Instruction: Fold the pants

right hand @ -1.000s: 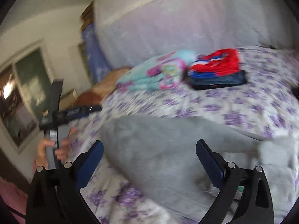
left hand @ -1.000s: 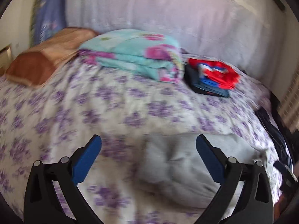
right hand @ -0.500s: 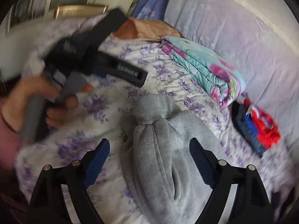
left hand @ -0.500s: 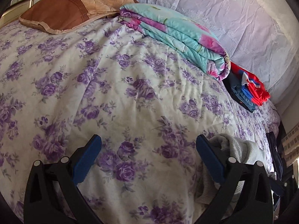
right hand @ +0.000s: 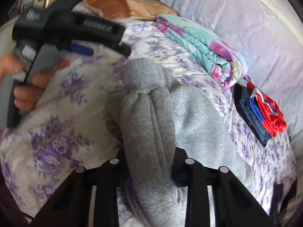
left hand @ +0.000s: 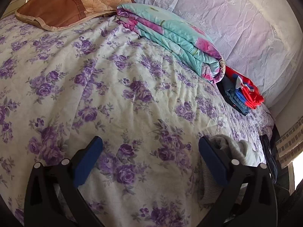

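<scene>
At the near edge of the bed (left hand: 132, 98), the grey pants (right hand: 149, 132) are clamped, bunched, in the right gripper (right hand: 149, 172). The left gripper (left hand: 149, 157) is held wide apart, nothing gripped. Farther back, a folded quilt (left hand: 176, 36) lies.

A home bedroom: a bed (left hand: 132, 98) under a purple-flowered sheet fills the frame, with a brown pillow (left hand: 62, 7) at upper left, a folded floral quilt (left hand: 176, 37) beside it, and stacked clothes (left hand: 242, 94) at right.
</scene>
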